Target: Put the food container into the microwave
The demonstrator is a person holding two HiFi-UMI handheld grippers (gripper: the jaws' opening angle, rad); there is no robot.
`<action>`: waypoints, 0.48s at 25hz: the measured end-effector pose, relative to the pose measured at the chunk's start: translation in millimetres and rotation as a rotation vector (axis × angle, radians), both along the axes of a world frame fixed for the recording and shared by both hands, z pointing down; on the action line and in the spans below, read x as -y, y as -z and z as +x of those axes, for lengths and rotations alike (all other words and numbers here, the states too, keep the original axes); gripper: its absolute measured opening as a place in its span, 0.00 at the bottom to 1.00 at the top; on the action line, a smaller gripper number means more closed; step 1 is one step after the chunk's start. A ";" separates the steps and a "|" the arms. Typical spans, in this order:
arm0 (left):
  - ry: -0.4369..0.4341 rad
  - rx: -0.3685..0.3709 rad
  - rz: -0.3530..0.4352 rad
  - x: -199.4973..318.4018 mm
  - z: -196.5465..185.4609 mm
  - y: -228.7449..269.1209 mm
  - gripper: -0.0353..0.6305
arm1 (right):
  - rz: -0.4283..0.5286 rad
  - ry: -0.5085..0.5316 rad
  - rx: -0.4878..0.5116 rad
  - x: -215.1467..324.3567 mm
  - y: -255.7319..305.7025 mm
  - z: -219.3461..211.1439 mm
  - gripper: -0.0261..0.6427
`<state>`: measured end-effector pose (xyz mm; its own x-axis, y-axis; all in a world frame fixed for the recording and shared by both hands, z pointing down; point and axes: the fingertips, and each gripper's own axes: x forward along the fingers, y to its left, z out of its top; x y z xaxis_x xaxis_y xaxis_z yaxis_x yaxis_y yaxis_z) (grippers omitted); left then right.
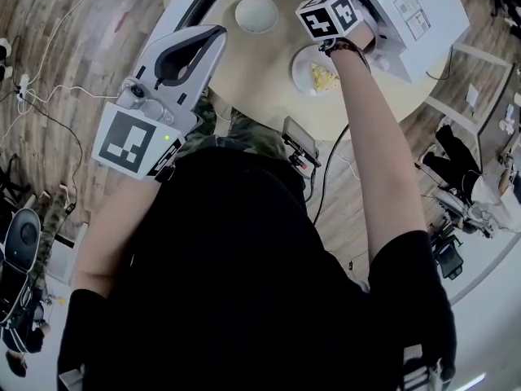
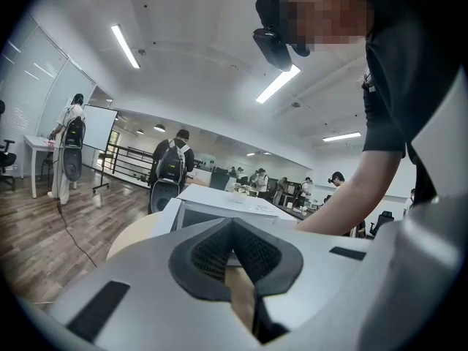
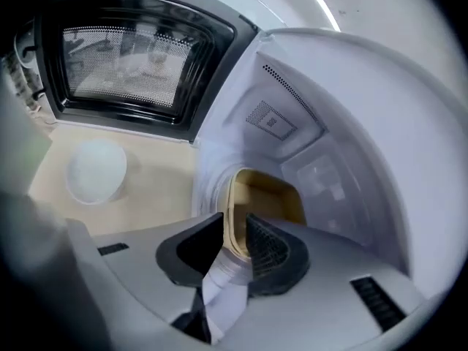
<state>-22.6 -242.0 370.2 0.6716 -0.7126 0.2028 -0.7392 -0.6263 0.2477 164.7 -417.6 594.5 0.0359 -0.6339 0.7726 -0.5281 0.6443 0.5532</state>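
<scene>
My right gripper is shut on the rim of the food container, a pale tub with a tan inside. The container is in the mouth of the white microwave's cavity. The microwave door with its mesh window stands open at the left. In the head view only the right gripper's marker cube shows, up against the microwave; the jaws and container are hidden there. My left gripper hangs over the near left of the round table, shut and holding nothing.
A white bowl sits on the table left of the microwave. A white dish with yellow food lies under my right wrist. A black device sits at the table's near edge. People stand far back in the room.
</scene>
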 end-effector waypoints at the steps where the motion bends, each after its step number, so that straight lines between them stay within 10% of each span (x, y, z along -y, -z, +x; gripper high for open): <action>1: -0.004 -0.001 0.003 -0.8 0.1 1.2 0.08 | 0.011 0.000 0.002 -3.5 4.2 -0.1 0.18; 12: -0.073 -0.033 0.041 -5.5 14.9 9.3 0.08 | 0.017 0.055 0.116 -95.5 36.5 -32.8 0.13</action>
